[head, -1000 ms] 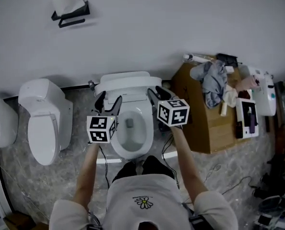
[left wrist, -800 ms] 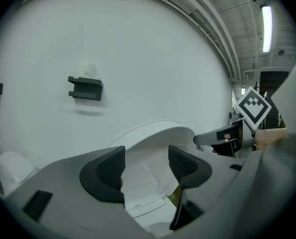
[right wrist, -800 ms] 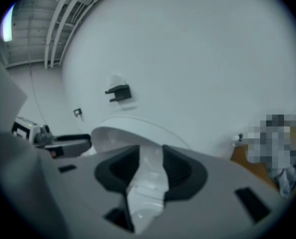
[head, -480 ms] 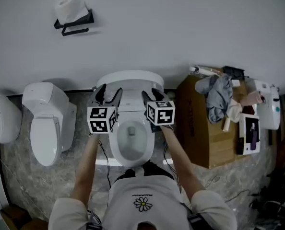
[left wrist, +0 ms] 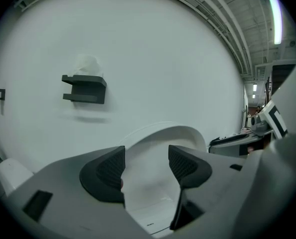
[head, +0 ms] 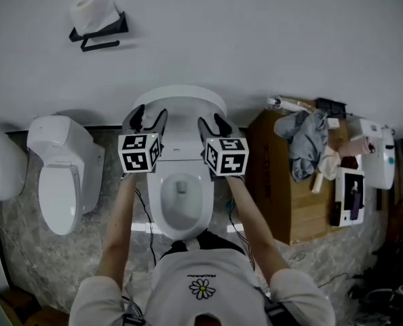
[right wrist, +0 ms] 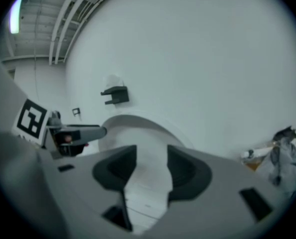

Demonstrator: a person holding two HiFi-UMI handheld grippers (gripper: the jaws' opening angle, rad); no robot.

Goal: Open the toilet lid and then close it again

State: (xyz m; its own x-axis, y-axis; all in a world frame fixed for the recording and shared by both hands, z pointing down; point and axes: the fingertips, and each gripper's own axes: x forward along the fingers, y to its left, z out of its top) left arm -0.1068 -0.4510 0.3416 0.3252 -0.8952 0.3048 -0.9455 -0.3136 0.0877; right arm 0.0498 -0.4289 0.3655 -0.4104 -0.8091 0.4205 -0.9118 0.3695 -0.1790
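The white toilet lid (head: 181, 95) stands raised, leaning back toward the wall above the open bowl (head: 181, 204). My left gripper (head: 148, 116) is at the lid's left side and my right gripper (head: 214, 123) at its right side. In the left gripper view the left gripper (left wrist: 145, 158) has its jaws apart, and the lid (left wrist: 178, 136) shows in the gap beyond them. The right gripper (right wrist: 150, 158) is also open in the right gripper view, with the lid (right wrist: 138, 126) behind its gap. Neither pair of pads presses on anything.
A second toilet (head: 60, 175) with its lid down stands to the left. A black holder with a paper roll (head: 96, 20) hangs on the wall. On the right is a cardboard box (head: 283, 195) with a grey cloth (head: 306, 141) and small items on top. Cables lie on the floor.
Both grippers have moved forward toward the wall, and the lid now stands further back and more upright than a second ago.
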